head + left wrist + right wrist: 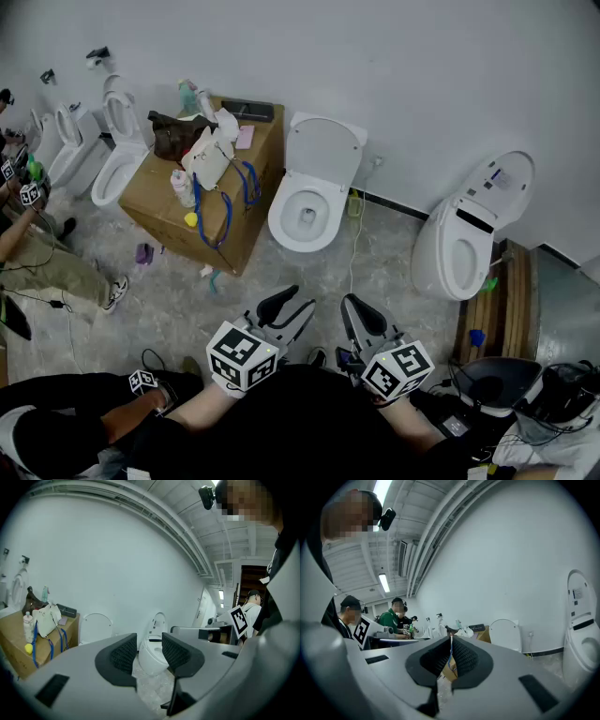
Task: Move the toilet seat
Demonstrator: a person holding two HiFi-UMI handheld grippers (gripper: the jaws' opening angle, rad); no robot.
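Two white toilets stand against the wall ahead. The middle toilet (307,208) has its lid (324,150) raised. The right toilet (461,246) is turned sideways, and its lid (502,180) is also up. Both grippers hang low near my body, well short of either toilet. My left gripper (291,307) is open with nothing between its fingers; in the left gripper view its jaws (144,651) frame the right toilet (151,654) far off. My right gripper (362,317) is shut and empty, its pads (465,657) meeting in the right gripper view.
A cardboard box (167,199) topped with bags, bottles and blue straps stands left of the middle toilet. More toilets (114,161) line the far left wall, where a person (37,253) sits. Wooden slats (489,309) and cables lie at right.
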